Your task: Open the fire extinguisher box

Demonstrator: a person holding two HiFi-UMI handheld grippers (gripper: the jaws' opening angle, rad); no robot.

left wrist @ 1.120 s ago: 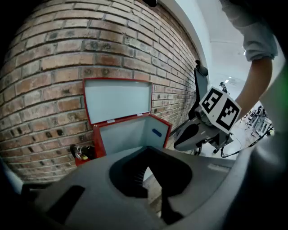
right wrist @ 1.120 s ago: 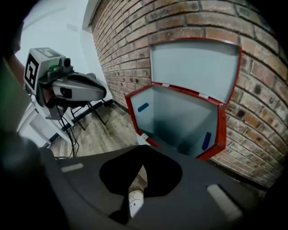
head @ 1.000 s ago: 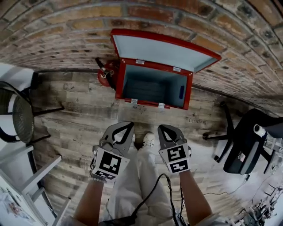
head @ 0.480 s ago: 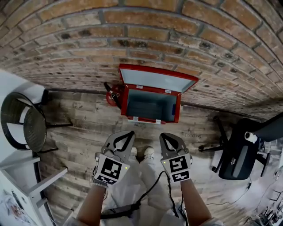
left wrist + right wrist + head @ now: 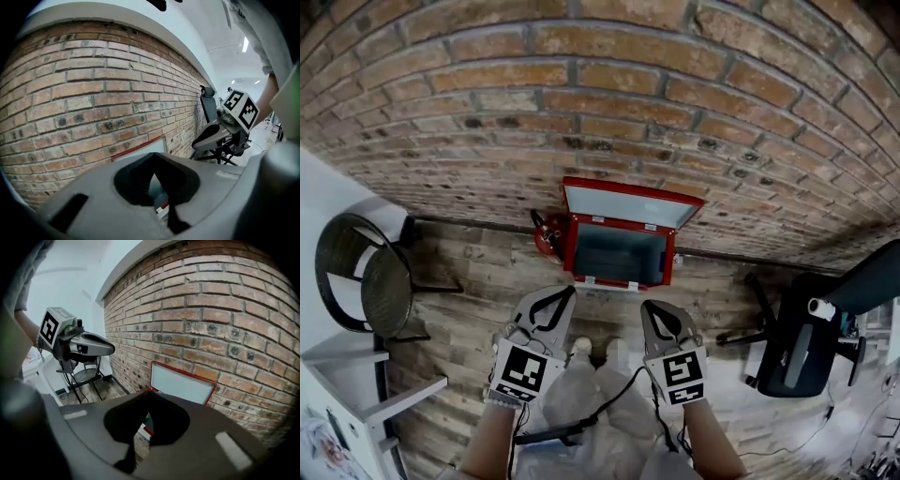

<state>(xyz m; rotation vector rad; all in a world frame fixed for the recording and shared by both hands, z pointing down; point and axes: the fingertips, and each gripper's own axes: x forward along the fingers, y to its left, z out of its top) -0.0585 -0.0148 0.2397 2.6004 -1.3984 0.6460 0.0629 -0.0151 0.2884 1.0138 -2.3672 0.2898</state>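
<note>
The brick wall (image 5: 600, 94) fills the upper half of the head view, and the plank floor (image 5: 478, 281) runs along its foot. A black office chair (image 5: 797, 347) stands at the right, well apart from everything else. A round mesh chair (image 5: 366, 281) stands at the left beside a white shelf (image 5: 356, 375).

The red fire extinguisher box (image 5: 609, 281) sits on the floor against the wall, straight ahead of me. It is open: its lid (image 5: 628, 203) stands upright with its pale inner face towards me, leaning back at the bricks. The inside of the box looks dark and I can make out nothing in it.

My left gripper (image 5: 570, 291) and right gripper (image 5: 645, 305) hang side by side in front of me, short of the box and touching nothing. Both point towards it, a little downward. Each has its jaws brought together at the tips, with nothing between them.

A red fire extinguisher (image 5: 547, 236) stands just beside the box's left wall. My white shoes (image 5: 581, 349) show between the two grippers.
</note>
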